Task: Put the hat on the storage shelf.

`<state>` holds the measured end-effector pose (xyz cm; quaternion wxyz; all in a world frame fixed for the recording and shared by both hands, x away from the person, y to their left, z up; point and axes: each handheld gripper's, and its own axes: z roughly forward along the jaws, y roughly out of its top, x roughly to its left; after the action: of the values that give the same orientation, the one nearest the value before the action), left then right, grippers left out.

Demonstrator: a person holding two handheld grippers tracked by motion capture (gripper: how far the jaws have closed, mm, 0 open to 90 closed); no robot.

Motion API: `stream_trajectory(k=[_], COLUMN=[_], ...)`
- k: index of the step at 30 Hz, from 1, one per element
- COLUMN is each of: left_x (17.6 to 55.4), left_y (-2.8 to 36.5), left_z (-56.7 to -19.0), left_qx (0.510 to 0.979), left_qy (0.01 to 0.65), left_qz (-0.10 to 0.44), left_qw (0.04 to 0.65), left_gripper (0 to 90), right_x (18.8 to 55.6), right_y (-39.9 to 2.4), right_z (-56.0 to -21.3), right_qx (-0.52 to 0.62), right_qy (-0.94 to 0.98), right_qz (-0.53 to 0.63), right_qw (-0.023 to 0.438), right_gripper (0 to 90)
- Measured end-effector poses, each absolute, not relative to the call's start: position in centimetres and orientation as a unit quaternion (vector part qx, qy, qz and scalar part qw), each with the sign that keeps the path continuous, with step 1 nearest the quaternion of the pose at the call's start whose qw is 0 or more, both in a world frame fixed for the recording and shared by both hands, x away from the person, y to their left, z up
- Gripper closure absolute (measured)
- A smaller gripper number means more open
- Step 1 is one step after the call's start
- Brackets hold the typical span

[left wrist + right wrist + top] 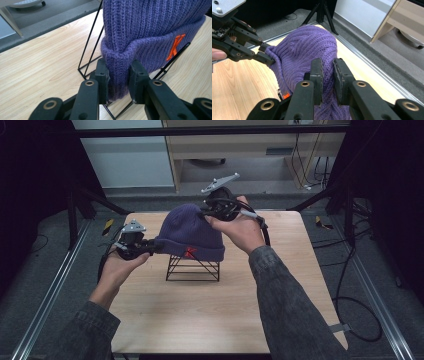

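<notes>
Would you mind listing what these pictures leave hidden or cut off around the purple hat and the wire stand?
- High view: the top of the wire stand is covered by the hat, so whether the hat rests on it cannot be told.
- Left gripper view: the hat's crown runs off the top edge; the left gripper hides the cuff's lowest part.
- Right gripper view: the right gripper and its jaws hide the knit pinched between them.

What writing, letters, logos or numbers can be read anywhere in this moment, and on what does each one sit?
"K": one orange letter stitched on the folded cuff of the purple knit beanie, clear in the left gripper view.
The same orange mark on the beanie's cuff in the high view is too small to read.
An orange tag at the beanie's edge in the right gripper view is too cut off to read.
No other text is legible.
</notes>
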<state>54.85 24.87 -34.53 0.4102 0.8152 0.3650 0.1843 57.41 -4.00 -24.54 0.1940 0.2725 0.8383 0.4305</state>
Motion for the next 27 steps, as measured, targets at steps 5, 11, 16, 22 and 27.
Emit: stream_trajectory(k=[5,11,16,22,27], left_x=[54.9,54.8,54.7,54.6,54.6], left_y=[24.9,24.9,24.9,24.9,24.9], left_z=[-34.6,-35.0,-35.4,-35.7,-36.0], left_qx=[0.816,0.818,0.820,0.822,0.823], left_qy=[0.364,0.364,0.363,0.361,0.361], left_qz=[0.184,0.181,0.178,0.176,0.174], left_qw=[0.409,0.407,0.405,0.403,0.403], left_gripper=[71.7,71.8,71.7,71.7,71.7], right_x=[57.4,57.3,57.3,57.2,57.1], right_y=[-4.1,-4.1,-4.0,-3.9,-3.9], right_z=[-24.7,-24.9,-25.3,-25.5,-25.7], right_qx=[0.272,0.271,0.269,0.269,0.269], right_qy=[0.839,0.841,0.843,0.845,0.845], right_qz=[0.430,0.428,0.426,0.424,0.421], right_qw=[0.193,0.191,0.189,0.187,0.188], right_gripper=[78.7,78.7,78.7,78.7,78.7])
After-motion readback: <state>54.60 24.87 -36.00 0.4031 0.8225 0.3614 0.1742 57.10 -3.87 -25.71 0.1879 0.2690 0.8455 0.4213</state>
